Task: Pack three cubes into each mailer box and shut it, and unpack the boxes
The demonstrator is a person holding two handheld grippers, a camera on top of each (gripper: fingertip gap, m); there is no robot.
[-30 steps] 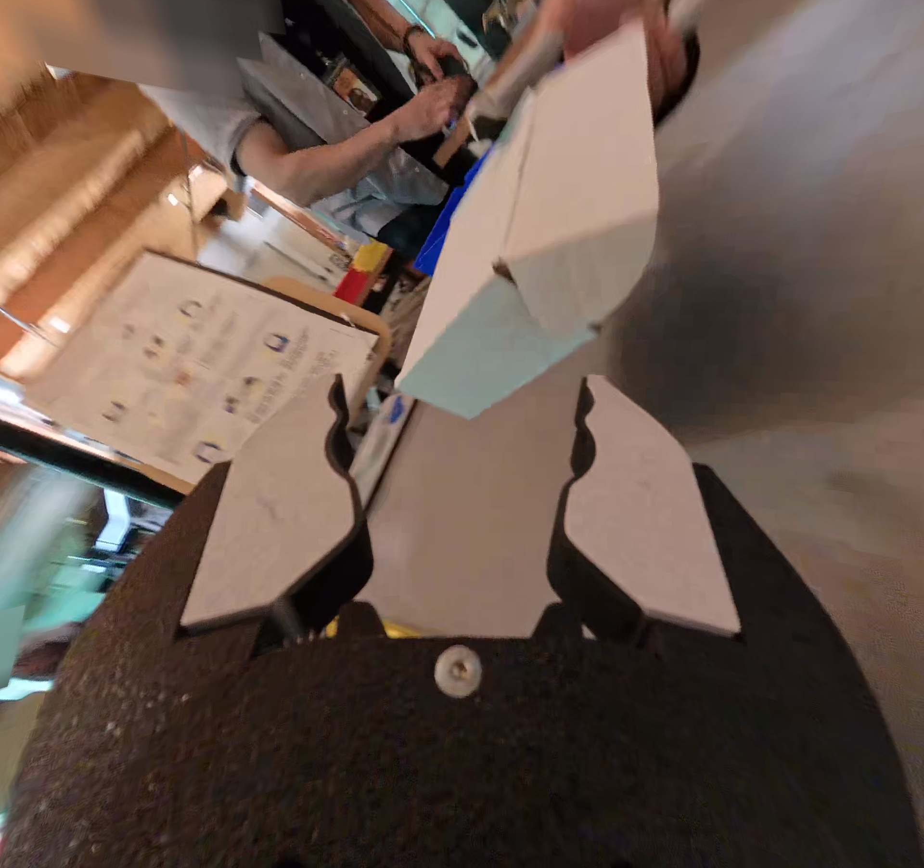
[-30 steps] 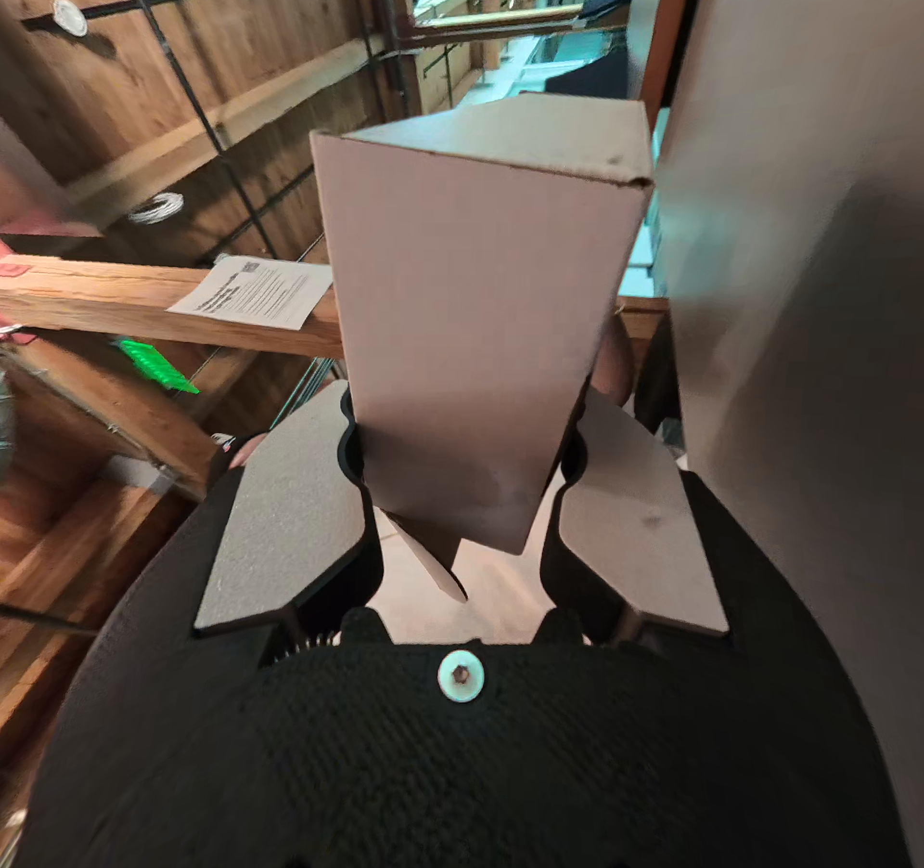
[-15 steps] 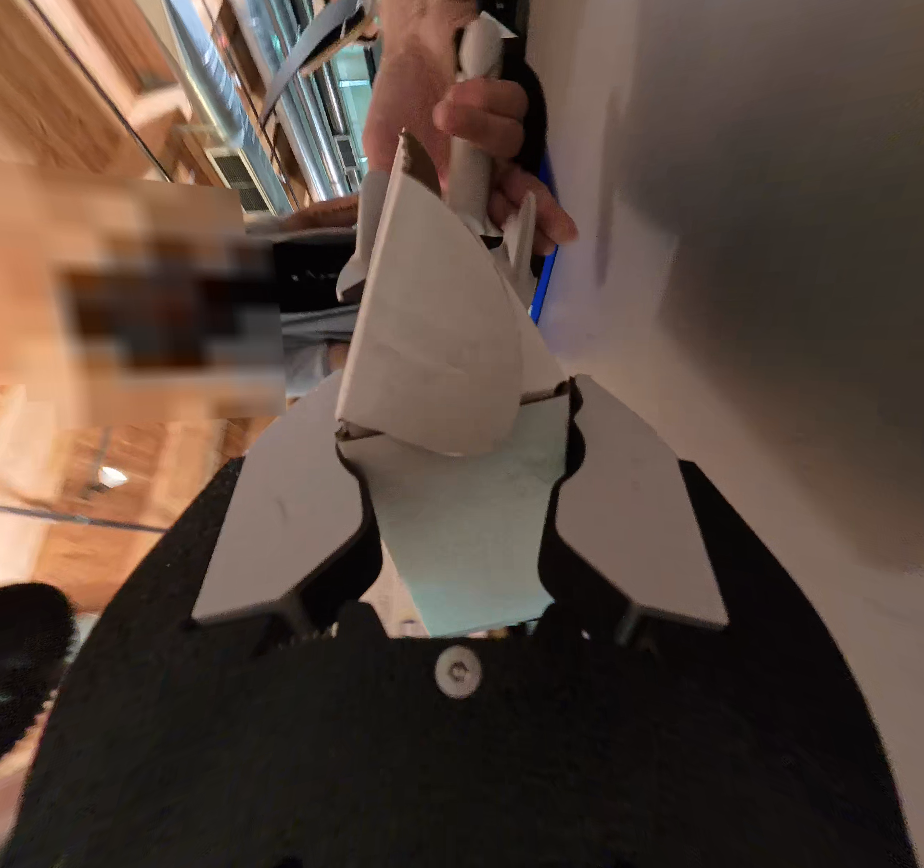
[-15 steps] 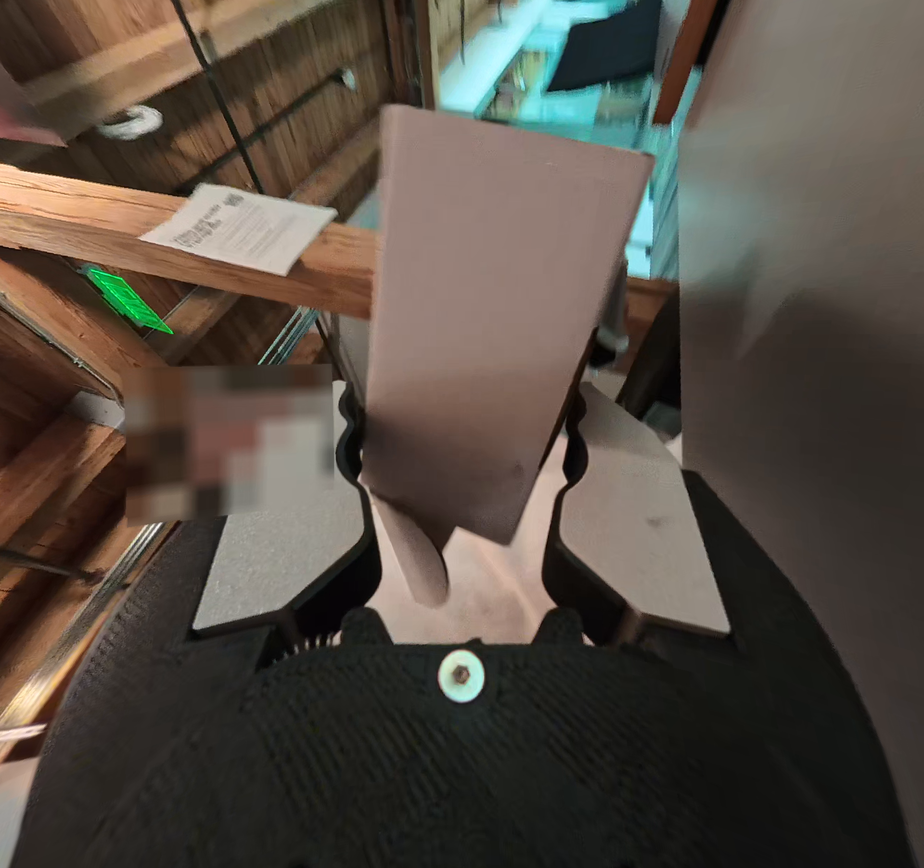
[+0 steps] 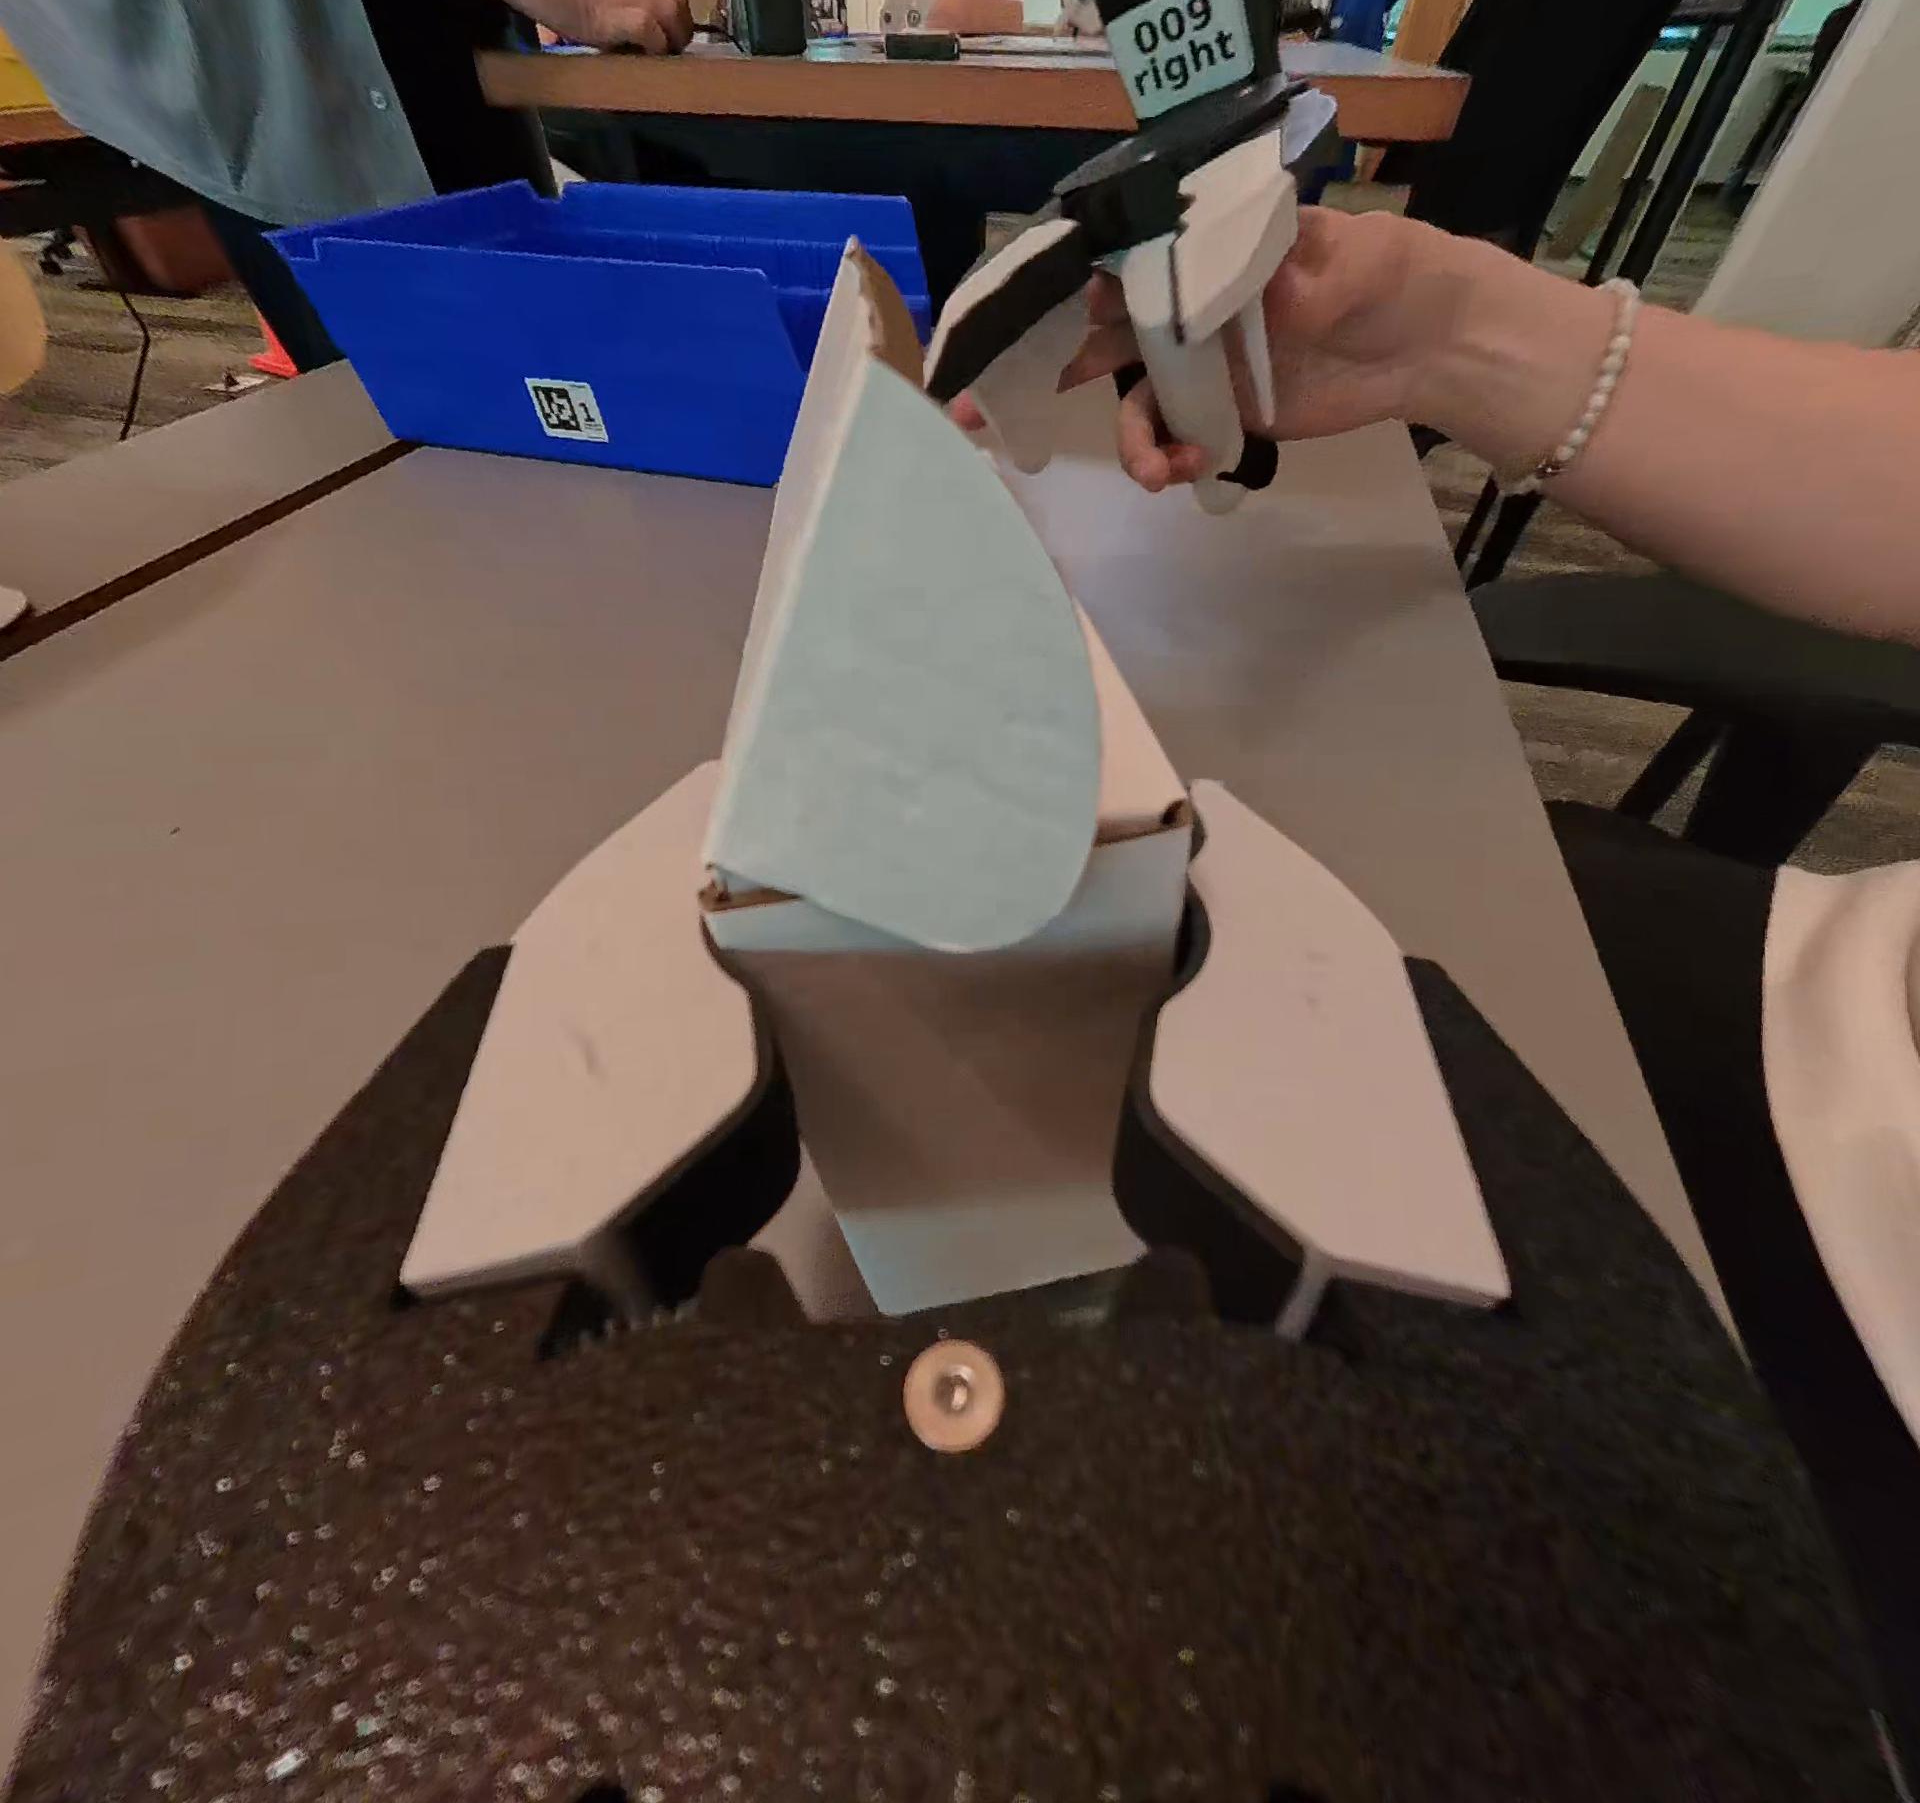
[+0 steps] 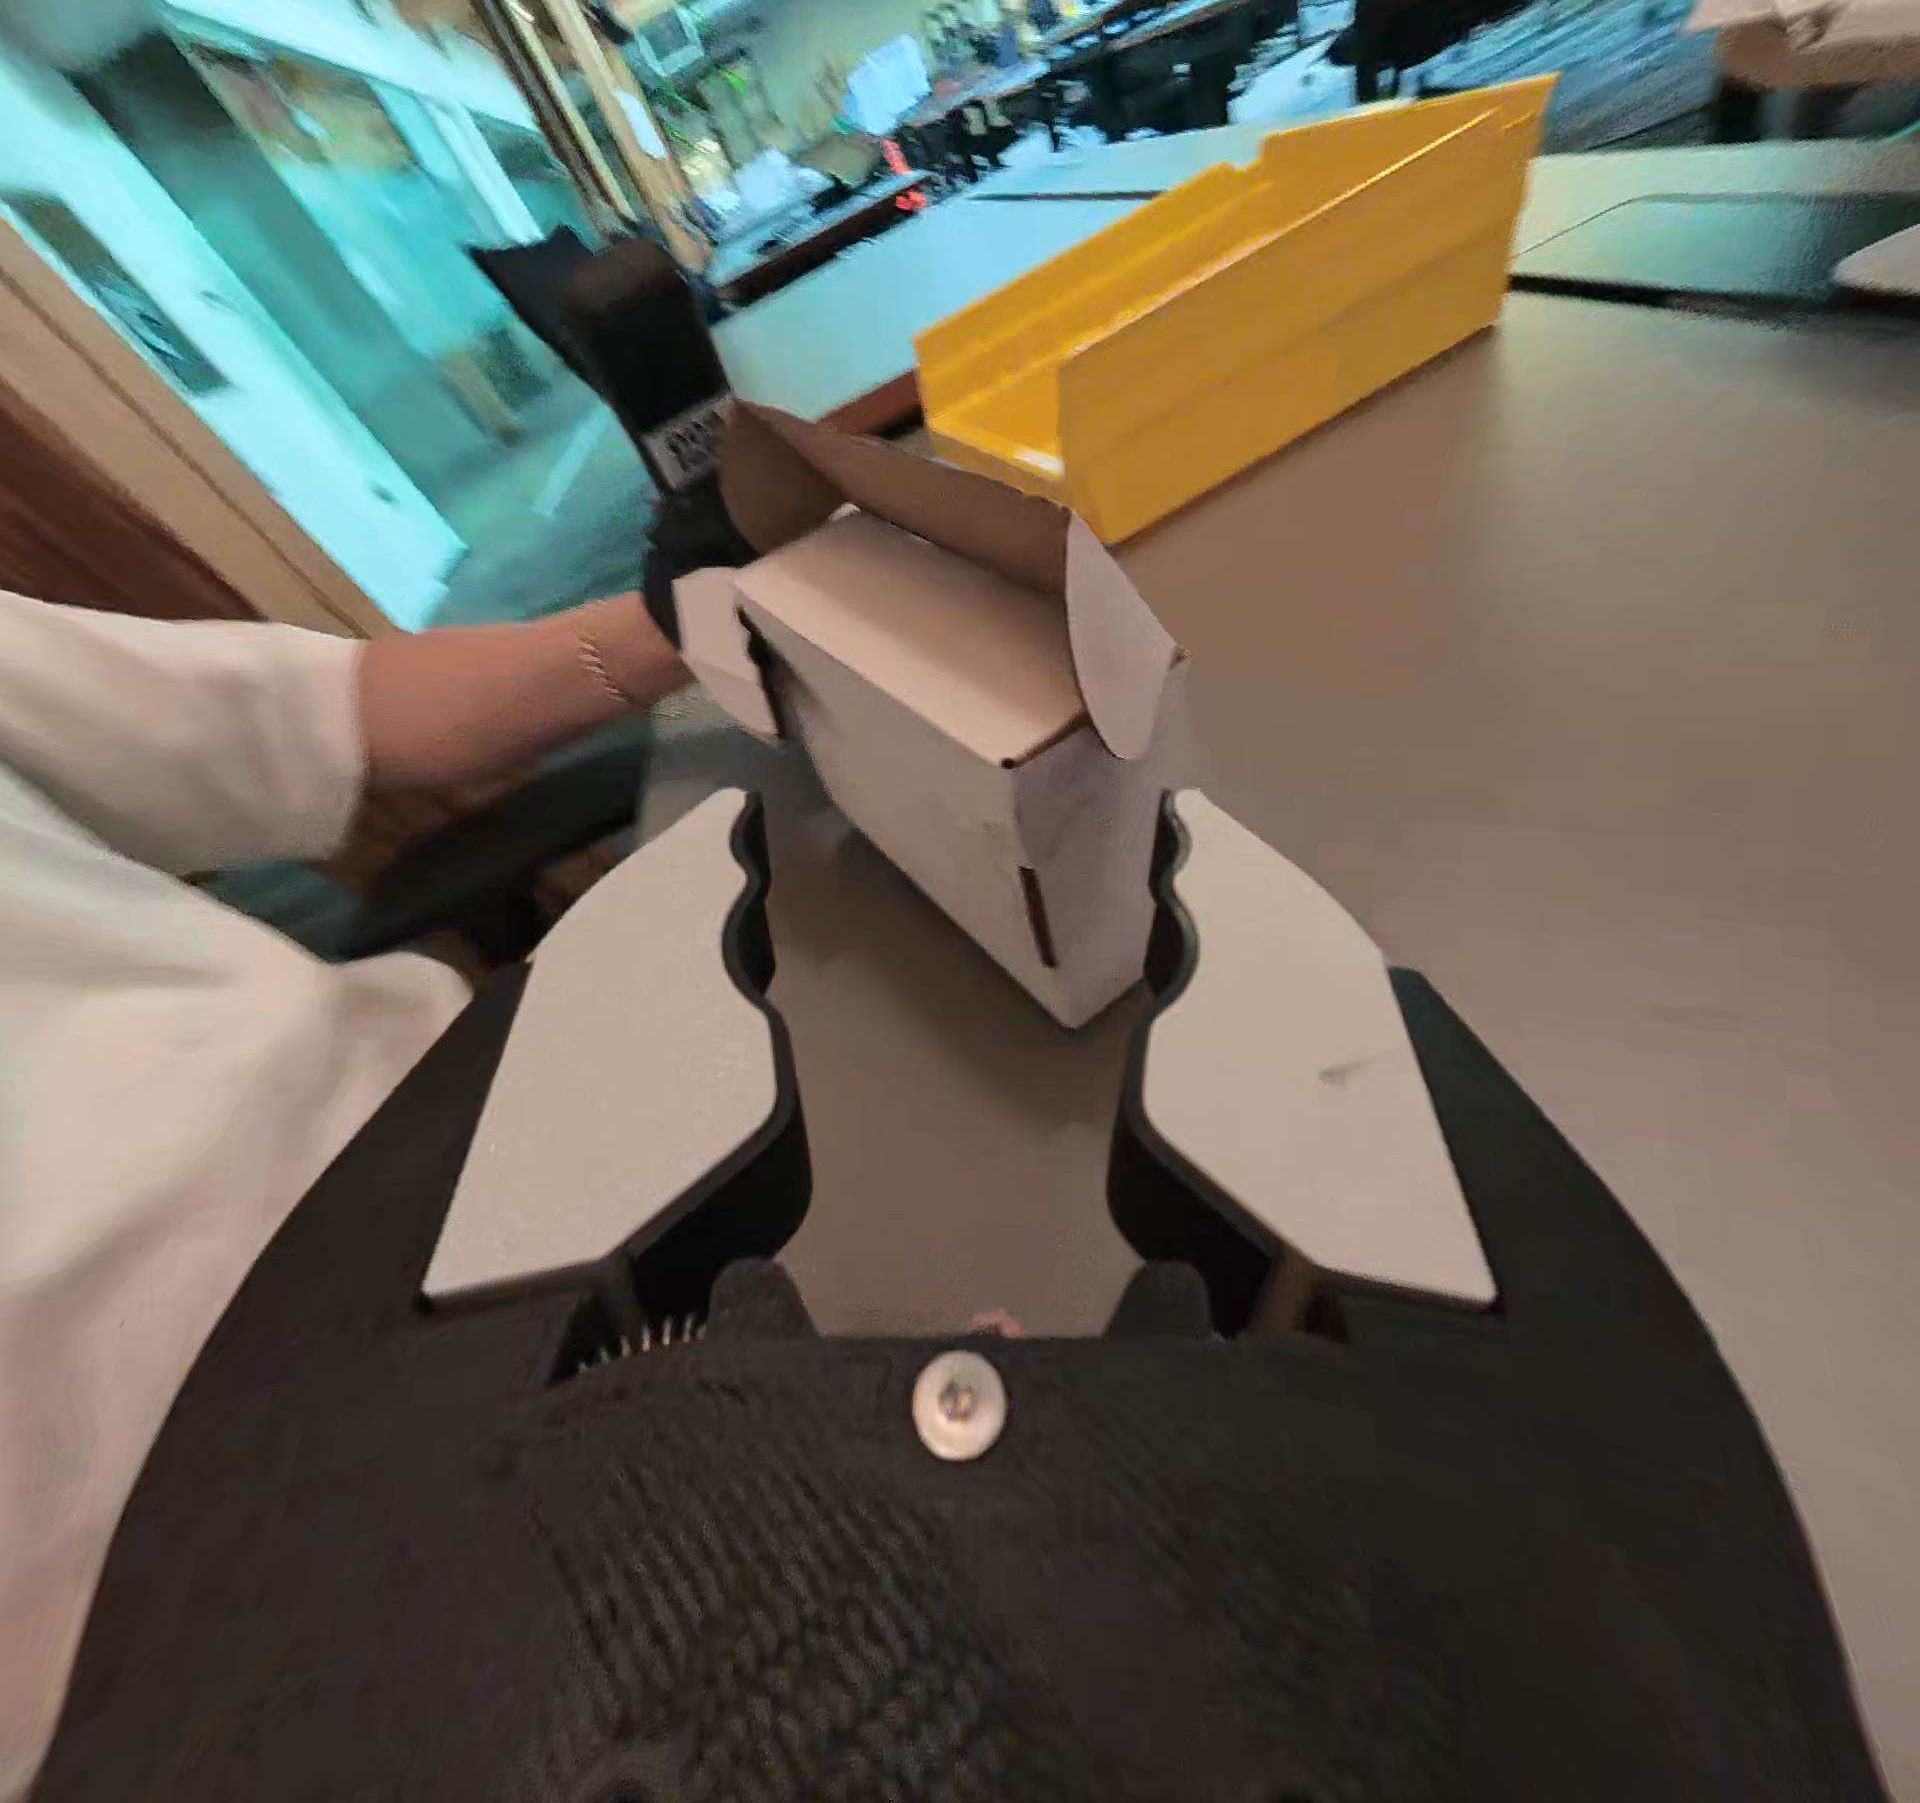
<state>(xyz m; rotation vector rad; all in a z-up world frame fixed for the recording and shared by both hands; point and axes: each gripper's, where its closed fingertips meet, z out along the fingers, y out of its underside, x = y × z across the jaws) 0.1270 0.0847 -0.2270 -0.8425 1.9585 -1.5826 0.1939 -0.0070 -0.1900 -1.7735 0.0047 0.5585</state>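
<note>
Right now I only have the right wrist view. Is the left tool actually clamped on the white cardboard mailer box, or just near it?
Observer: Clamped. In the left wrist view the left tool has a finger pressed against each side of the white cardboard mailer box.
Operator: What does the lid look like from that side?
Observer: The rounded white lid flap stands up over the box, so it is not shut.
Operator: Is there anything beyond the box that I can't see?
Observer: A blue plastic bin sits on the grey table behind the box.
</note>
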